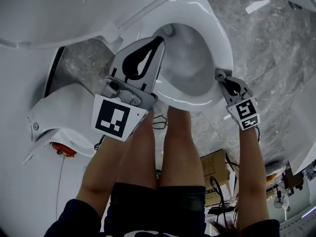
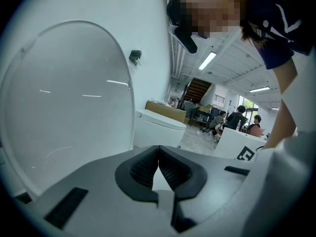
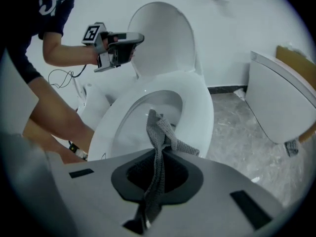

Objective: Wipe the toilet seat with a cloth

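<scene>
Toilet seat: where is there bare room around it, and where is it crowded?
The toilet seat is bare, widest on the side beside the grey floor. The floor strip up to the neighbouring toilet is mostly open too. Crowded: the near rim, where the right tool holds the cloth, and before the raised lid, where the left tool hangs.

toilet seat (image 3: 200, 107) front reachable, raised lid (image 3: 160, 38) behind, second toilet (image 3: 281, 102) nearby

We find the cloth (image 3: 159, 132) at the toilet seat's (image 3: 200, 107) near rim, the lid (image 3: 160, 38) upright behind, a second toilet (image 3: 279, 98) to the right.
</scene>
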